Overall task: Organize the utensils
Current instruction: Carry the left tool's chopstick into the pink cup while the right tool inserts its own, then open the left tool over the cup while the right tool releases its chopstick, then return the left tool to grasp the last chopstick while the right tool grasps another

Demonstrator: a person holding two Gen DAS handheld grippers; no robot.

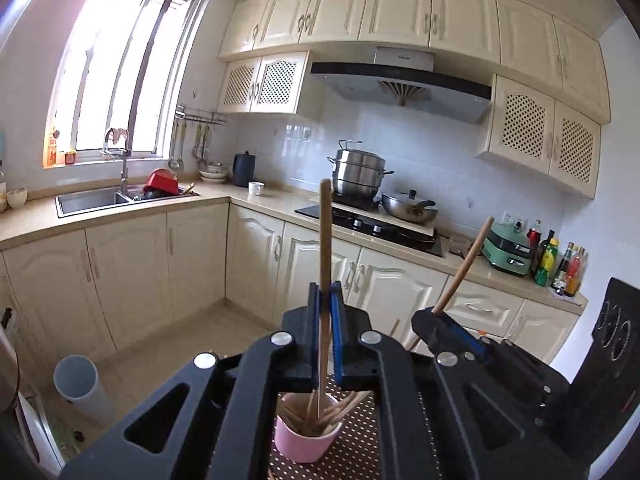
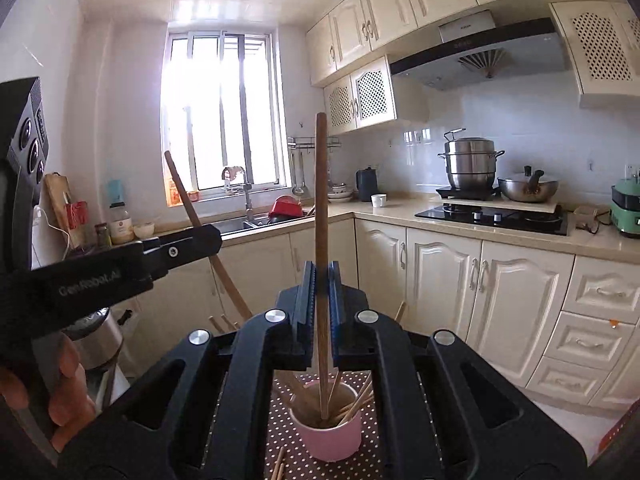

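A pink cup [image 1: 307,440] stands on a brown polka-dot mat [image 1: 356,452] and holds several wooden chopsticks. My left gripper [image 1: 325,294] is shut on one light wooden chopstick [image 1: 325,232], held upright with its lower end in the cup. My right gripper [image 2: 320,276] is shut on a darker wooden chopstick [image 2: 321,184], also upright with its tip inside the cup [image 2: 326,436]. The right gripper shows in the left wrist view [image 1: 434,316], the left gripper in the right wrist view [image 2: 212,236]. Loose chopsticks [image 2: 278,466] lie on the mat.
Cream kitchen cabinets [image 1: 192,272] run under a beige counter with a sink [image 1: 96,200], a hob [image 1: 380,224] with pots, and bottles [image 1: 560,264]. A grey bin [image 1: 82,388] stands on the floor. A hand [image 2: 60,396] holds the left gripper.
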